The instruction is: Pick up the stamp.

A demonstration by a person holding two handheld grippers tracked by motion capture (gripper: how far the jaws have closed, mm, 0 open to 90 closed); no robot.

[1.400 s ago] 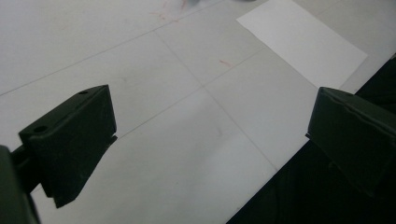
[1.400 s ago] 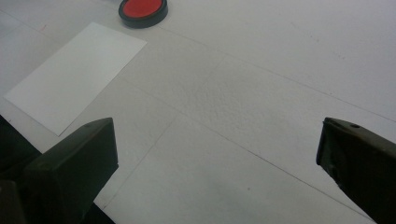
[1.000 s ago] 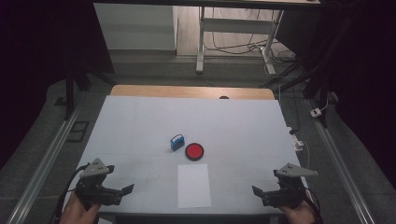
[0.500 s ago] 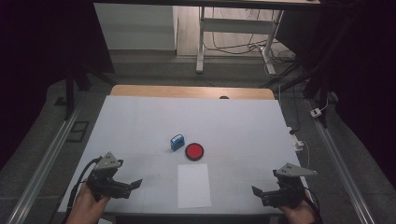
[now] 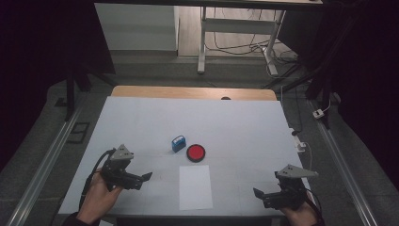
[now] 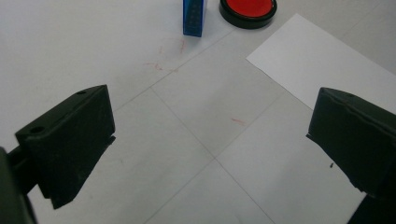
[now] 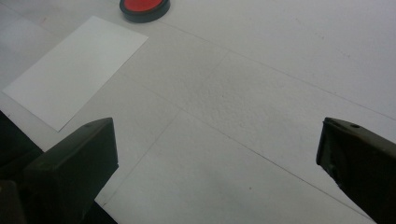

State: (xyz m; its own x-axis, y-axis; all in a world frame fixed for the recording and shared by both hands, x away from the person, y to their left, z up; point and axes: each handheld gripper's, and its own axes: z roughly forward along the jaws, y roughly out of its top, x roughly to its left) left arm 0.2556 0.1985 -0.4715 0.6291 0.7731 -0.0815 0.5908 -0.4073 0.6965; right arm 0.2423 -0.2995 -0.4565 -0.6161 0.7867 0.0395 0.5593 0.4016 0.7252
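Observation:
A small blue block (image 5: 178, 143) (image 6: 194, 17) stands near the table's middle, with a round red pad in a black rim (image 5: 195, 152) (image 6: 248, 9) (image 7: 144, 8) just to its right. A white sheet of paper (image 5: 195, 186) (image 6: 322, 65) (image 7: 74, 70) lies in front of them. My left gripper (image 5: 144, 181) (image 6: 212, 149) hovers open at the front left, pointing toward the paper and the block. Open and holding nothing, my right gripper (image 5: 259, 195) (image 7: 217, 168) stays at the front right, pointing left toward the paper.
The white table (image 5: 141, 122) has a wooden strip (image 5: 193, 92) along its far edge. Metal rails (image 5: 42, 165) run along both sides. A desk frame and cables (image 5: 235, 42) stand on the floor behind.
My left gripper has moved forward and to the right, toward the table's middle. The right gripper has stayed almost still.

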